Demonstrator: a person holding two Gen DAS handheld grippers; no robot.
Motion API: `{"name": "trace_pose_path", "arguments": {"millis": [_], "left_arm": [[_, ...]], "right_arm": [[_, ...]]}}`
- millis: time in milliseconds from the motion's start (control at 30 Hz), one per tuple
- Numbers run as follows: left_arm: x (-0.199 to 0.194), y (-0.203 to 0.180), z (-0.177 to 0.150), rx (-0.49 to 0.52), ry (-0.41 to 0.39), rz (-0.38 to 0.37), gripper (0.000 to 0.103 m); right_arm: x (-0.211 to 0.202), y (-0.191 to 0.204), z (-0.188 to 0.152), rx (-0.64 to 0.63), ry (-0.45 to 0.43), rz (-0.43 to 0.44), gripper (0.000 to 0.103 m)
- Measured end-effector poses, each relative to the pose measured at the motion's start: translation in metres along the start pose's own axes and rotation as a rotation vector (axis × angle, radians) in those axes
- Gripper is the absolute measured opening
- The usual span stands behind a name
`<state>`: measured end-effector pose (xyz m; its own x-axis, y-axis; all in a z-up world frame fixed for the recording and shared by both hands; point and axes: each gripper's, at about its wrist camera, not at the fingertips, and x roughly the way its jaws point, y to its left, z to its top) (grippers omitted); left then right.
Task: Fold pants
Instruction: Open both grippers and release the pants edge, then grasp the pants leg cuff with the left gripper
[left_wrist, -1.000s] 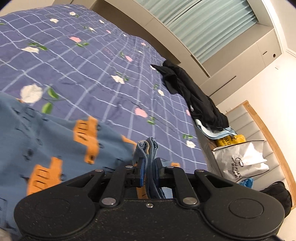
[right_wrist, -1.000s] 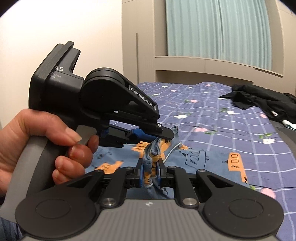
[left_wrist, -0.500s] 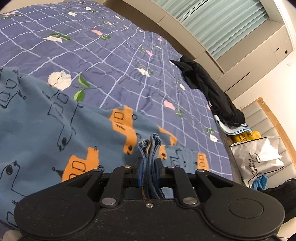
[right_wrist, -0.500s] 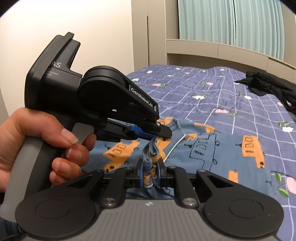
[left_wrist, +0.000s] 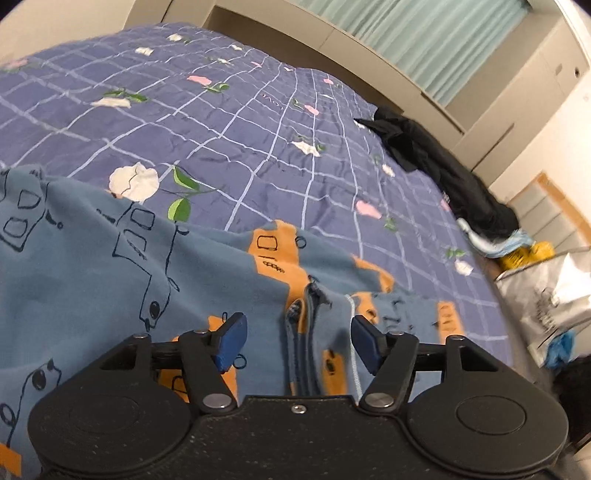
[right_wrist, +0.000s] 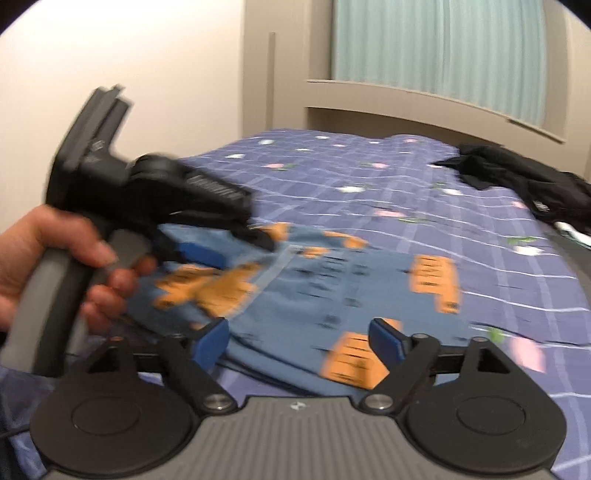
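purple-blue grid-pattern bedspread with flower prints (left_wrist: 258, 147) fills both views. blue pants with orange bus prints (left_wrist: 110, 266) lie spread on its near part, a bunched hem edge (left_wrist: 306, 332) sticking up between the pads in the left view. black crumpled garment (left_wrist: 443, 173) sits at the far right edge of the bed, well apart from the pants. left gripper (left_wrist: 297, 339) released, blue pads wide apart, cloth between them but not pinched. right gripper (right_wrist: 297, 338) also released over the pants, nothing held. left hand (right_wrist: 48, 266) on the left tool's grey handle, blurred.
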<state>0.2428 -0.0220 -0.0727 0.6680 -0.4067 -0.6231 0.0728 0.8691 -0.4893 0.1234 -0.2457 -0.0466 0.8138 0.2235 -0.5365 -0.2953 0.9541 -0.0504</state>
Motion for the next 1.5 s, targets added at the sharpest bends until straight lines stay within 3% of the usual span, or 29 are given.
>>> {"name": "trace_pose_path", "arguments": {"millis": [200, 367, 667, 900, 1200, 1333, 1500], "left_arm": [[0.003, -0.012, -0.008, 0.123, -0.025, 0.05, 0.069], [0.007, -0.01, -0.004, 0.132, -0.033, 0.064, 0.074], [0.011, -0.015, -0.005, 0.172, -0.06, 0.101, 0.079], [-0.01, -0.014, -0.024, 0.203, -0.074, 0.112, 0.081], [-0.047, -0.005, -0.048, 0.186, -0.101, 0.125, 0.085], [-0.077, 0.006, -0.054, 0.125, -0.171, 0.074, 0.09], [-0.114, 0.024, -0.057, 0.082, -0.282, 0.138, 0.099]], "right_arm": [[0.016, -0.046, 0.004, 0.092, 0.033, -0.139, 0.096], [0.045, -0.076, 0.009, 0.115, 0.083, -0.208, 0.096], [0.086, -0.106, 0.022, 0.126, 0.095, -0.278, 0.102], [0.068, -0.088, 0.005, 0.098, 0.112, -0.272, 0.103], [0.034, -0.069, -0.012, 0.151, 0.122, -0.277, 0.103], [0.02, -0.055, -0.011, 0.131, 0.082, -0.294, 0.103], [0.008, -0.026, -0.001, 0.04, -0.006, -0.273, 0.103]]}}
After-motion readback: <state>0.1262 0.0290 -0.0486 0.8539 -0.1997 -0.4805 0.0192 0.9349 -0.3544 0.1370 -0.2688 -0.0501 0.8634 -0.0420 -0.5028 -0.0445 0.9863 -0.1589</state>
